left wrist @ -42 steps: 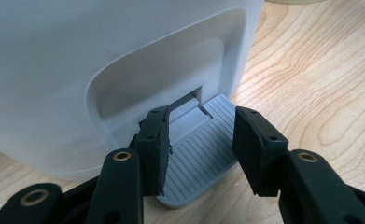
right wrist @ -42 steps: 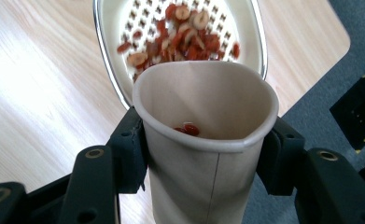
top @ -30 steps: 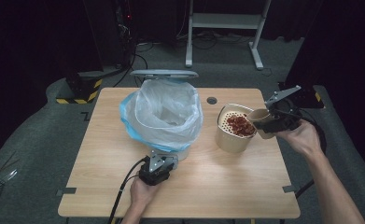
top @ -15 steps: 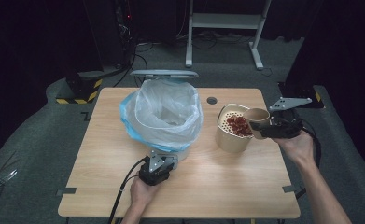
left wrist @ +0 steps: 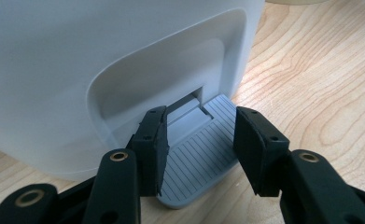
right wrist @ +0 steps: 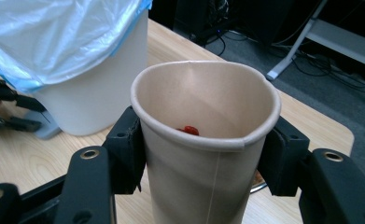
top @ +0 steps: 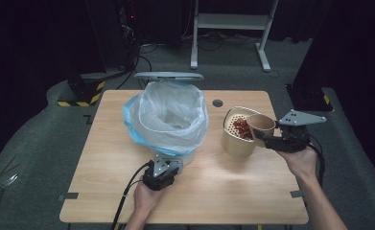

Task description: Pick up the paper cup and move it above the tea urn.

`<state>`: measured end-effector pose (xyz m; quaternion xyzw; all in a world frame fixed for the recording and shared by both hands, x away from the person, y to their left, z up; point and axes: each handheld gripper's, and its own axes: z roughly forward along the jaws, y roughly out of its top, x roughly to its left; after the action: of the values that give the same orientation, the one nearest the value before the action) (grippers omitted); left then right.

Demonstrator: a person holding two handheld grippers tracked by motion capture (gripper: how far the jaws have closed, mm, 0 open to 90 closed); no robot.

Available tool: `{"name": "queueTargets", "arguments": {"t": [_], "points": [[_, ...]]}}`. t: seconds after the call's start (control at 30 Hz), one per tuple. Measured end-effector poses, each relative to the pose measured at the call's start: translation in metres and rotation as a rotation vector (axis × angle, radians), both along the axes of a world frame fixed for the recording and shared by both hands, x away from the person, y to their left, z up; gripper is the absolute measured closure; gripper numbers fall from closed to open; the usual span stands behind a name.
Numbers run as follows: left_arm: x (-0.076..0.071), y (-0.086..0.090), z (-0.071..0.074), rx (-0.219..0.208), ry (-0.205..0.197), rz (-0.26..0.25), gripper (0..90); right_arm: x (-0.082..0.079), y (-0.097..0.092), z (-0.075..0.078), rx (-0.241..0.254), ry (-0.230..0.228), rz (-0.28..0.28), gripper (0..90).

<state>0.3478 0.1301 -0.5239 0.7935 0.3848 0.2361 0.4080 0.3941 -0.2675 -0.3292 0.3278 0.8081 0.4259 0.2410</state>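
Right gripper (top: 266,139) is clamped on a paper cup (top: 260,125): in its own view both jaws press the cup's (right wrist: 207,154) sides hard enough that the rim is squeezed out of round. I hold it at the right edge of the table (top: 214,191), just beside the big beige tub (top: 236,139) and overlapping its rim in the high view. One small red piece (right wrist: 188,129) sits inside the cup; the tub has a pile of red bits (top: 241,127) on a perforated insert.

Left gripper (top: 162,170) is low on the table at the foot of the white bin (top: 187,155). In its own view the jaws are spread apart, one on each side of the grey ribbed pedal (left wrist: 196,158) that sticks out from the bin's (left wrist: 77,56) recess. Left pad looks right against the pedal's edge, right pad stands off it a little; I can't tell whether it's actually gripping anything.

Bin is mid-table, lined with a clear bag (top: 168,117) with blue edging folded over the rim, lid (top: 168,76) up behind it. Small dark disc (top: 217,103) lies on the tabletop beyond the tub.
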Motion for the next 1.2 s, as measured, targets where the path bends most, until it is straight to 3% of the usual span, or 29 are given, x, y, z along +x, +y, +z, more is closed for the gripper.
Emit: {"name": "queueTargets", "arguments": {"t": [0.37, 0.7, 0.87, 1.2], "points": [[0.0, 0.0, 0.0, 0.004, -0.001, 0.001, 54.9, -0.004, 0.006, -0.009, 0.031, -0.012, 0.001, 41.7], [0.0, 0.0, 0.0, 0.011, -0.004, 0.002, 54.7, -0.015, 0.022, -0.014, 0.0, -0.085, 0.015, 40.9], [-0.001, -0.001, 0.0, 0.012, -0.005, 0.003, 54.4, -0.013, 0.026, -0.016, 0.056, -0.088, 0.02, 40.6], [-0.001, -0.001, 0.0, 0.013, -0.008, 0.004, 53.9, -0.01, 0.036, -0.018, 0.1, -0.096, 0.025, 39.5]]}}
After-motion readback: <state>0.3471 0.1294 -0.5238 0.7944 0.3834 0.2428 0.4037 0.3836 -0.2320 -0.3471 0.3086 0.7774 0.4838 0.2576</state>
